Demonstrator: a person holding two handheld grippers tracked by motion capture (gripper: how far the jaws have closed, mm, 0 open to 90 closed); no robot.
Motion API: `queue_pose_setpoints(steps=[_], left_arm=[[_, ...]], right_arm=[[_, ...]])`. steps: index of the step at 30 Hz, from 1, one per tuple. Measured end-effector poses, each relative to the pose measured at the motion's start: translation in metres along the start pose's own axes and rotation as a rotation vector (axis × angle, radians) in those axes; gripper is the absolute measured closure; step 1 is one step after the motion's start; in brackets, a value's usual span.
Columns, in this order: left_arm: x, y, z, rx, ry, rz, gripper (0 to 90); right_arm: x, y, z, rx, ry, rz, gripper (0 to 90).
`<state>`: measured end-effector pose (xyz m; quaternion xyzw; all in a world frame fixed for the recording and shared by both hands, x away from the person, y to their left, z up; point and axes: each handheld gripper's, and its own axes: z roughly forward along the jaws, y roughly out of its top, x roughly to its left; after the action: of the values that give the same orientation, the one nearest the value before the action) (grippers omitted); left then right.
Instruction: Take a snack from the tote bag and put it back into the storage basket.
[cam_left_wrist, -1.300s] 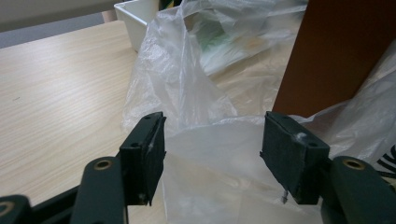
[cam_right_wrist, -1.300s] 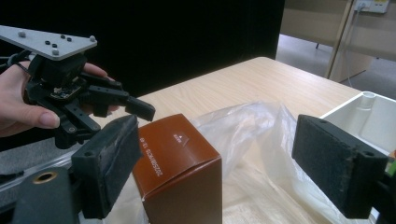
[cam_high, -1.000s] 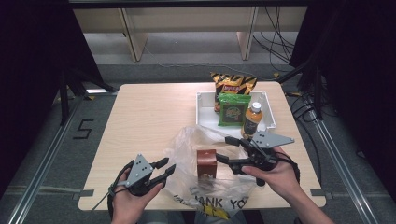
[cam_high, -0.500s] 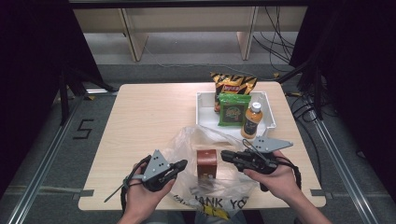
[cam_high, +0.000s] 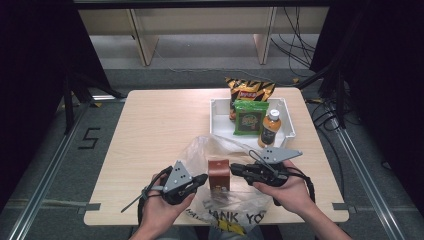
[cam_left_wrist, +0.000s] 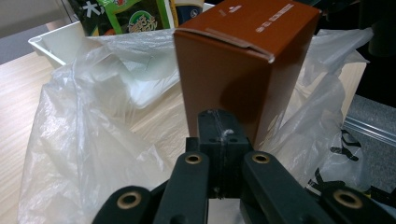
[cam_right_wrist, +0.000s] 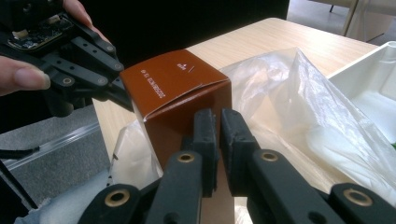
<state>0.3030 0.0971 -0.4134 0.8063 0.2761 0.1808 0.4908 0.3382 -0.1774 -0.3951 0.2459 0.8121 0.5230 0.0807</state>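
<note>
A brown carton (cam_high: 218, 172) (cam_left_wrist: 243, 60) (cam_right_wrist: 182, 93) stands upright inside a clear plastic bag (cam_high: 200, 150) (cam_left_wrist: 93, 140) (cam_right_wrist: 289, 102) at the table's front middle. My left gripper (cam_high: 202, 179) (cam_left_wrist: 218, 126) sits just left of the carton. Its jaws are pressed together with a scrap of the bag's film pinched at their tips. My right gripper (cam_high: 235, 170) (cam_right_wrist: 217, 121) points at the carton from the right. Its jaws have just been closing and stand almost together. Whether film is caught between them I cannot tell. The left gripper (cam_right_wrist: 116, 95) also appears behind the carton.
A white tray (cam_high: 215, 115) at the back right holds a green snack packet (cam_high: 248, 120) and an orange-capped bottle (cam_high: 270, 127). An orange chip bag (cam_high: 248, 90) leans at its far side. Bare wood lies on the table's left half.
My left gripper has slid right up to the carton and its jaws have closed. The right gripper's jaws have closed too, with that hand staying beside the carton.
</note>
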Motion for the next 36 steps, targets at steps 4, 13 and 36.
queue_pose_setpoints(steps=[4,13,36], left_arm=[[0.001,-0.001,0.0,-0.002,0.002,-0.019,89.7],[-0.003,0.003,0.004,0.008,-0.008,-0.017,89.6],[0.012,-0.006,-0.012,-0.032,0.041,-0.042,79.7]], right_arm=[[-0.002,0.001,0.002,-0.011,-0.017,-0.021,84.0],[-0.009,0.004,0.007,-0.003,-0.033,-0.012,84.8],[-0.01,0.019,-0.012,-0.136,-0.073,0.07,24.4]])
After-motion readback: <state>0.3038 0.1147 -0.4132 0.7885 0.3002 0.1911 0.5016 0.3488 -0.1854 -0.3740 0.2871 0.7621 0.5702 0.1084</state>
